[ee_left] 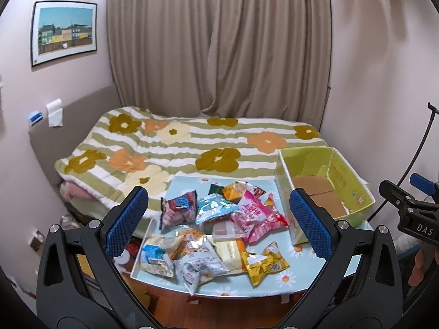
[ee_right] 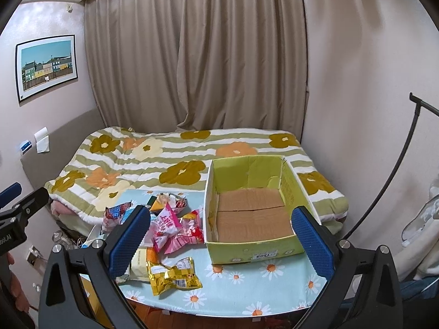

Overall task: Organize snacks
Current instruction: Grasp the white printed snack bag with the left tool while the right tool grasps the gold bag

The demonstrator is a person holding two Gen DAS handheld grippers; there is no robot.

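Both claws hang spread and empty above the near tabletop edge; sorting has not begun.

Left claw (ee_left: 219, 224) is wide apart, touching nothing, framing the snacks (ee_left: 214, 227) heaped at the tabletop (ee_left: 296, 277) centre. Right claw (ee_right: 221, 242) is equally spread, holding nothing, with the box (ee_right: 255, 252) at its 12 o'clock, empty. Judging by this, the first pick is in hand: the gold packet (ee_right: 174, 275) at the pile's 5 o'clock lies loose and nearest the box, calling for a descent and a light pinch on crinkly film.
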